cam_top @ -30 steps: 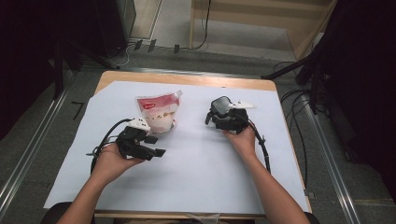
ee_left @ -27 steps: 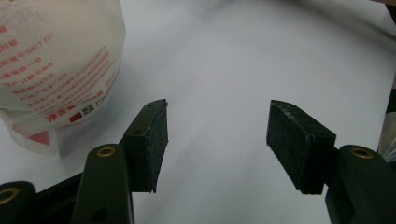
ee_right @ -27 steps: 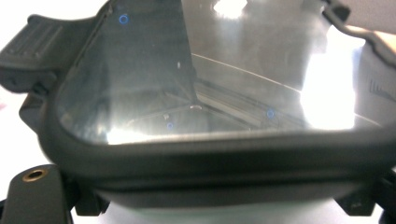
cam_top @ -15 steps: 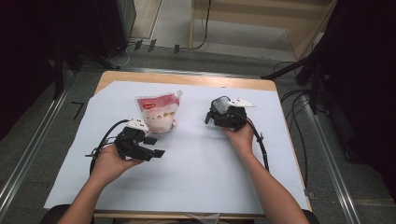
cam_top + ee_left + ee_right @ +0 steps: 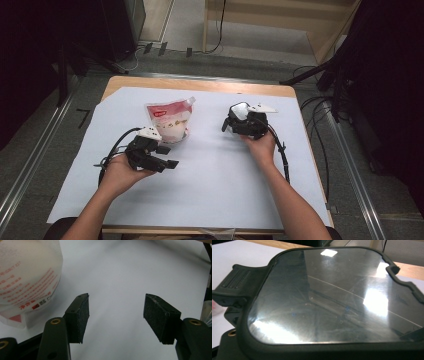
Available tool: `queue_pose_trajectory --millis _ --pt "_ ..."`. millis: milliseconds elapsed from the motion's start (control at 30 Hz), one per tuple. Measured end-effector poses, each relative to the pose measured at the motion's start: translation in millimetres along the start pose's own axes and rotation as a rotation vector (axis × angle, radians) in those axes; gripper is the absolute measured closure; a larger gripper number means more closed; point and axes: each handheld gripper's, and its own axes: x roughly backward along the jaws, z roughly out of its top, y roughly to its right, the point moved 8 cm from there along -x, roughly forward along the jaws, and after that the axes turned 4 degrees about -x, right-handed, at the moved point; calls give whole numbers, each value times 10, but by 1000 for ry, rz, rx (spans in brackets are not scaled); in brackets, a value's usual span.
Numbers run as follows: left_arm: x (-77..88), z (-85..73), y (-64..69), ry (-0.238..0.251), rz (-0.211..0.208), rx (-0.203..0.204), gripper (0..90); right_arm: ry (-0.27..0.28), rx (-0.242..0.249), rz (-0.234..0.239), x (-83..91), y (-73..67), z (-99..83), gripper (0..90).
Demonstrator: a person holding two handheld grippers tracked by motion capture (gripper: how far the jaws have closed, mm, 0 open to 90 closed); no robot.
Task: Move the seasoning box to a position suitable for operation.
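- The left gripper (image 5: 116,315) is held low over the white sheet (image 5: 215,200), its jaws spread apart with nothing but bare sheet seen between the pads
- In the high view, the left gripper (image 5: 167,157) is seen pointing toward the table's middle, gripped by the left hand (image 5: 120,172)
- The white pouch (image 5: 169,120) with red print is laid flat on the sheet just beyond this gripper, apart from its jaws
- The right gripper (image 5: 227,124) is held by the right hand (image 5: 260,145) to the right of the pouch, well apart from it
- Whether its jaws are spread or clenched cannot be told: a glossy dark-framed panel (image 5: 332,297) is seen close before its camera
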Motion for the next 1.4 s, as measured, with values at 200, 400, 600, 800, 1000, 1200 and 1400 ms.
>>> queue_pose_trajectory --millis 200,400,600,800,1000,1200,1400 --pt "-22 34 12 -4 -16 -14 382 3 -1 21 129 -65 41 152" --pt "-55 83 35 3 -22 -22 383 -5 9 40 343 -170 27 152" --pt "-92 133 46 5 -28 -30 385 -14 34 46 543 -245 -31 153" --pt "-134 163 61 3 -41 -33 391 -38 56 73 740 -368 -154 153" --pt "-190 199 103 9 -47 -36 398 -72 71 84 900 -484 -323 153" --pt "-246 277 163 21 -46 -45 468 -84 80 100 999 -588 -447 153" --pt "-349 429 241 4 -72 -93 508 -92 96 119 945 -702 -497 153"
